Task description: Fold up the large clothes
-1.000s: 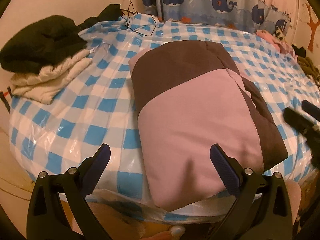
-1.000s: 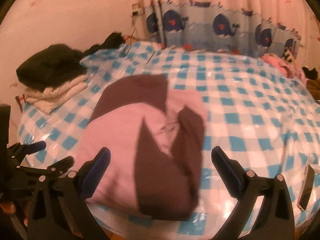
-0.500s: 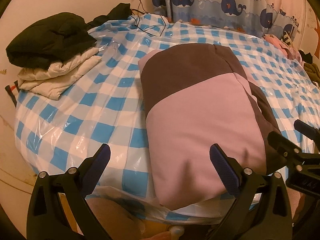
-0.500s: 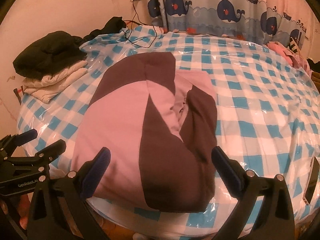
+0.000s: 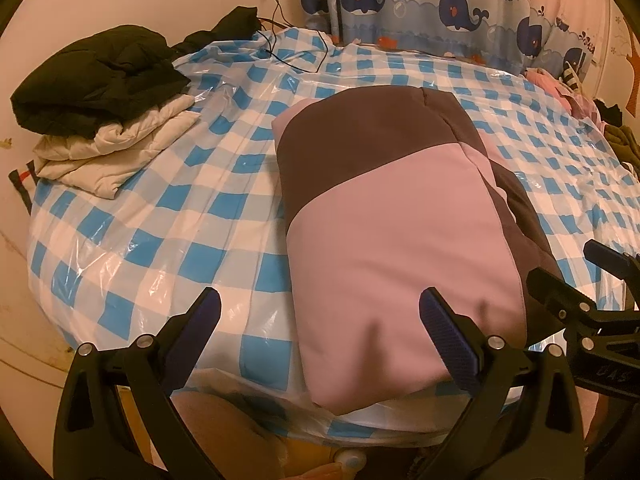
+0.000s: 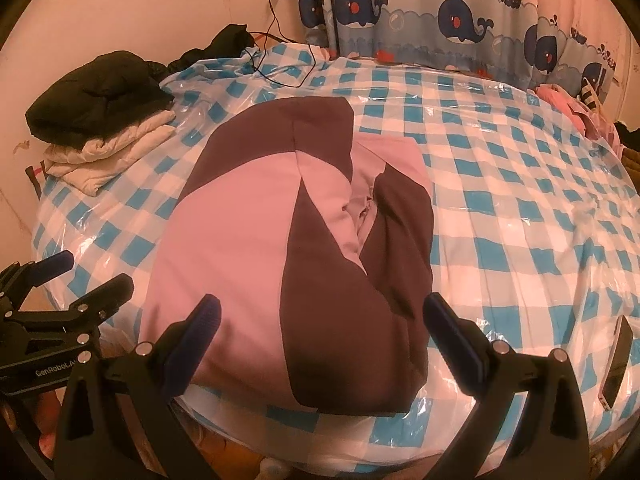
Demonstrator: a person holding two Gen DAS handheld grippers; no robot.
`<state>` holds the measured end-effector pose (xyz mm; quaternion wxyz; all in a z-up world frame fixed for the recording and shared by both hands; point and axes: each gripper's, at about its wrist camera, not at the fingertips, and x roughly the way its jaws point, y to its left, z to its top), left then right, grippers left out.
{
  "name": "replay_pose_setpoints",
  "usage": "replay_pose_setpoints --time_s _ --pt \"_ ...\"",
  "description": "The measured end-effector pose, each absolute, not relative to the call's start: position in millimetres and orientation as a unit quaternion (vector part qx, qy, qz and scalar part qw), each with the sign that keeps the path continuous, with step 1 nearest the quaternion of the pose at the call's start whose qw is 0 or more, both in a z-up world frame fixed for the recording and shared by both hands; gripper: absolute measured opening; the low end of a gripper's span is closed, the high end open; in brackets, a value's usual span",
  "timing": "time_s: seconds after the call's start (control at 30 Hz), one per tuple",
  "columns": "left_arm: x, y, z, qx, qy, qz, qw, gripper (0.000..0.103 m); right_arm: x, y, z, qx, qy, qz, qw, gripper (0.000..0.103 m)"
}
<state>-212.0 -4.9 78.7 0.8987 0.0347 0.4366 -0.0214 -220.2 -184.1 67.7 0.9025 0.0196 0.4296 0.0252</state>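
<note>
Open checked bedcover (image 6: 500, 208) right of the folded jacket (image 6: 280, 240); stacked clothes (image 5: 104, 120) crowding the far-left corner

You see a blue-checked bed cover (image 6: 500, 240) under clear plastic | folded black and cream garments (image 6: 100, 120) at its far-left corner | whale curtain (image 6: 440, 16) behind it | phone (image 6: 618, 360) at its right edge | black cable (image 6: 276, 68) trailing onto its far side.
</note>
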Motion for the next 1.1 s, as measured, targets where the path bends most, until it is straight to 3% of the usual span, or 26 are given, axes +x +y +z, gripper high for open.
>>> replay_pose_setpoints --time_s 1.1 --pt "-217.0 -8.3 81.5 0.03 0.437 -0.023 0.899 0.096 -227.0 -188.9 67.6 0.02 0.431 0.028 0.902 0.097"
